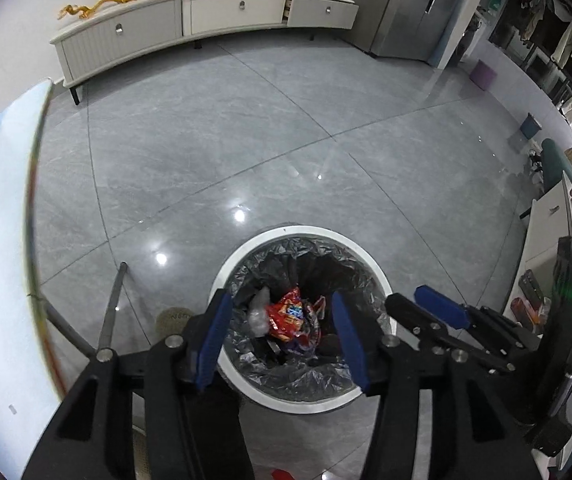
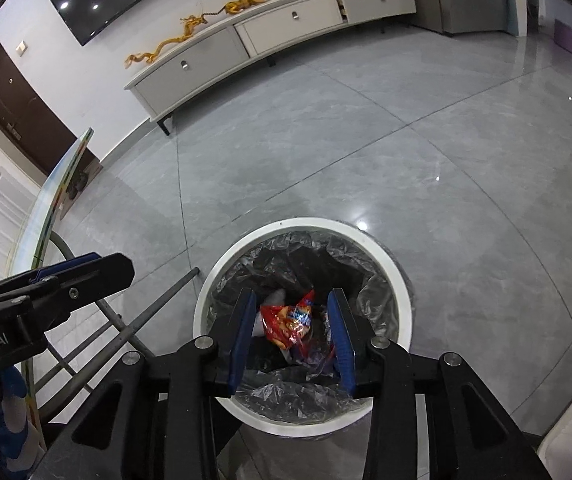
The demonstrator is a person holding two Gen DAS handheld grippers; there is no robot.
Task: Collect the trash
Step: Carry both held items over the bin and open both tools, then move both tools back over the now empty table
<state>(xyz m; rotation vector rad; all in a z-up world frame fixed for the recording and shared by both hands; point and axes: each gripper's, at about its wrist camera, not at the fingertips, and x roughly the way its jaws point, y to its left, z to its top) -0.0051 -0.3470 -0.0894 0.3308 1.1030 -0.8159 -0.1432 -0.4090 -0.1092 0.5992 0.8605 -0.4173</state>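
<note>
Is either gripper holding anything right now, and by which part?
Nothing. The left gripper and right gripper are open over the bin; the red wrapper lies inside.

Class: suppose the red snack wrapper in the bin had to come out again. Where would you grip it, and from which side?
Probably from straight above, through the bin's open top. Pinch the red snack wrapper's raised, crumpled upper edge: it stands up thin among the other trash, and the liner walls block any sideways approach.

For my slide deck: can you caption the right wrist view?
Right gripper open above the white bin, a red snack wrapper lying in its black liner.
</note>
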